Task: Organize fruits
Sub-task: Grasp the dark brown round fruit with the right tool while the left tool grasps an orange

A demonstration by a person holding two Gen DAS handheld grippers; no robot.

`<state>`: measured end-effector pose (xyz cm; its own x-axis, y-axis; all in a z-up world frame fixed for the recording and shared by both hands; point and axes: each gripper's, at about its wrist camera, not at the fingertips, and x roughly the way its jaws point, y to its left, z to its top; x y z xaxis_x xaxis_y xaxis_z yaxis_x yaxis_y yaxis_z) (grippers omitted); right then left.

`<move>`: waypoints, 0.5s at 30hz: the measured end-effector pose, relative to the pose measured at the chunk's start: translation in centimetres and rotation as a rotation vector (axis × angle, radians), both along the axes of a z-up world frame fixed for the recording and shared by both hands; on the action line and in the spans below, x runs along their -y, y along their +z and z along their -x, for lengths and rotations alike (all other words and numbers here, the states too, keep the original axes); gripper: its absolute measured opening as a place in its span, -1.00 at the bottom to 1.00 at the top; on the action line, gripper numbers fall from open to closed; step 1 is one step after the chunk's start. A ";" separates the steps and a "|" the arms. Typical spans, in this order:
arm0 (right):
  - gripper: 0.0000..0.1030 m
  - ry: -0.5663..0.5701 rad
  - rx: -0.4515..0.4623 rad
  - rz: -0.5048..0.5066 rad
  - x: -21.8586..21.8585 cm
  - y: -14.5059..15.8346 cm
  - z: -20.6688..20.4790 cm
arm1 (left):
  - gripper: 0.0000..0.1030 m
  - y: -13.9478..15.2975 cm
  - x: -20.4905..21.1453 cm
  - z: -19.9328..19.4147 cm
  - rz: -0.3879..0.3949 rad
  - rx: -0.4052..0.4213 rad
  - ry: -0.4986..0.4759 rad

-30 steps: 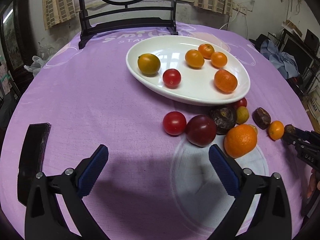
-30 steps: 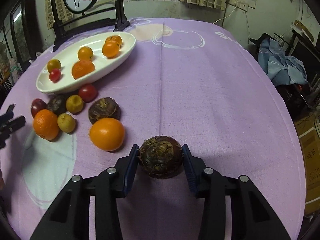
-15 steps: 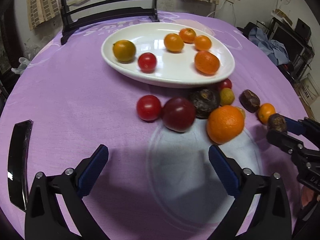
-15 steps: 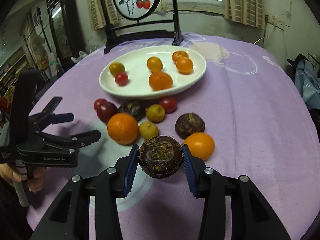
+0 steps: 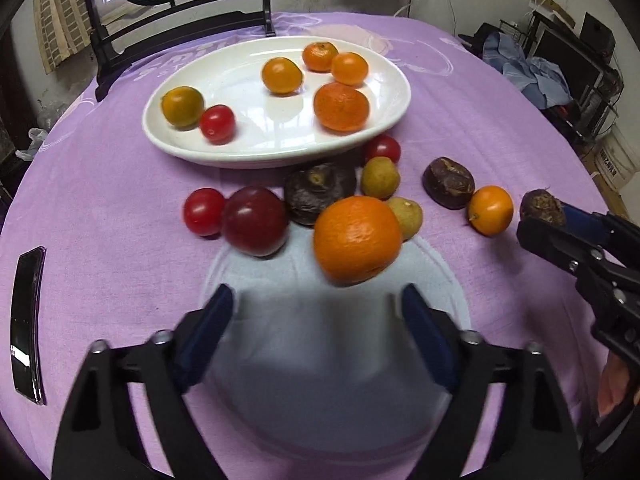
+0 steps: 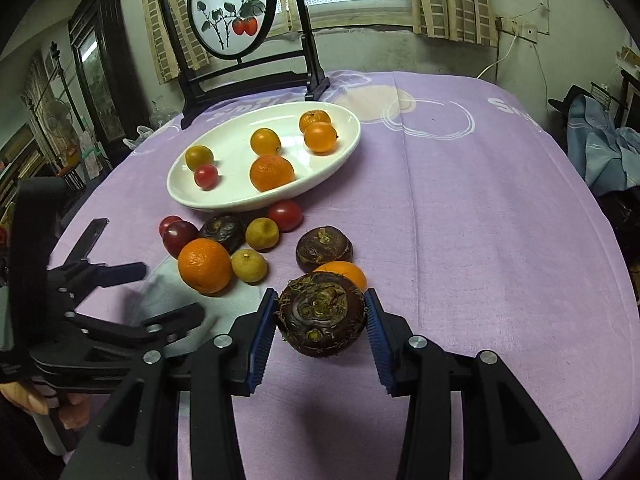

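A white oval plate [image 5: 280, 158] [image 6: 240, 200] holds several oranges, a tomato and a greenish citrus. In front of it on the purple cloth lie loose fruits: a big orange [image 5: 356, 240] [image 6: 204, 266], a dark plum [image 5: 256, 220], a tomato [image 5: 204, 211], two dark brown bulbs [image 5: 318, 192] and yellow-green fruits. My left gripper [image 5: 314, 308] [image 6: 156, 294] hovers just short of the big orange, jaws closing with nothing between them. My right gripper [image 6: 320, 308] [image 5: 560, 224] is shut on a hairy dark brown bulb [image 6: 322, 320] [image 5: 542, 206], held above the cloth.
A black stand with a round painted panel [image 6: 232, 12] rises behind the plate. A dark phone [image 5: 26, 324] lies at the table's left edge. A small orange [image 5: 490, 210] and a brown bulb [image 5: 448, 188] sit near the right gripper. Cloth to the right is bare.
My left gripper has come closer to the loose fruits and its jaws have narrowed. My right gripper has swung toward the plate with the brown bulb still in it.
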<state>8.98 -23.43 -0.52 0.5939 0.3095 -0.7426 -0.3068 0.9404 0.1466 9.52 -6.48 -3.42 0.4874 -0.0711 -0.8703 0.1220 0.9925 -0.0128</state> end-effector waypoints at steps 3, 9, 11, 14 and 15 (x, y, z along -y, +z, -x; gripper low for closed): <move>-0.14 0.001 0.009 -0.011 0.1 0.3 0.3 | 0.50 -0.7 1.0 -0.7 0.006 -0.038 0.003; -0.14 0.006 0.016 -0.022 0.2 0.5 0.4 | 0.43 -0.9 2.1 -1.9 -0.015 -0.022 0.033; -0.14 0.008 0.014 -0.022 0.1 0.5 0.5 | 0.30 -0.8 2.3 -2.4 -0.015 -0.017 0.040; -0.13 0.010 0.009 -0.020 0.1 0.3 0.4 | 0.02 -0.6 1.9 -3.1 0.012 -0.008 0.061; -0.14 0.009 0.005 -0.018 0.1 0.2 0.3 | -0.02 -0.6 1.8 -3.2 0.020 -0.007 0.061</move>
<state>8.70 -23.51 -0.28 0.5950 0.3285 -0.7336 -0.3164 0.9347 0.1619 12.70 -8.26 -4.05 0.4854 -0.0589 -0.8723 0.0614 0.9976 -0.0332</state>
